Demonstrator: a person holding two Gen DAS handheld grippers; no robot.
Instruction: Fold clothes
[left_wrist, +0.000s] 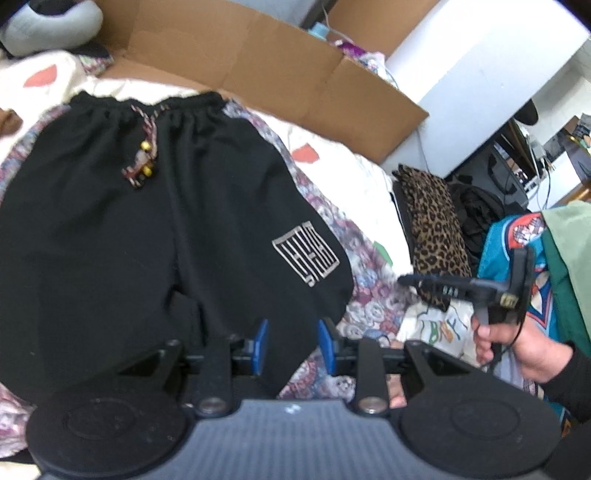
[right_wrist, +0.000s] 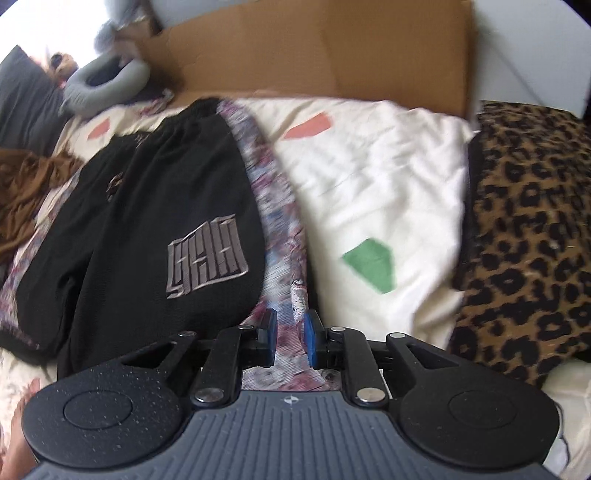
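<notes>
Black shorts with a grey square logo and a patterned drawstring lie flat on a floral cloth on the bed. My left gripper is open, its blue pads over the hem of the shorts' right leg. In the right wrist view the shorts lie to the left. My right gripper is open and empty over the floral cloth beside the shorts. The right gripper also shows in the left wrist view, held by a hand.
A cream blanket covers the bed. A leopard-print cloth lies at the right. A cardboard sheet stands behind. A brown garment and grey neck pillow lie at the left. A teal garment lies at the right.
</notes>
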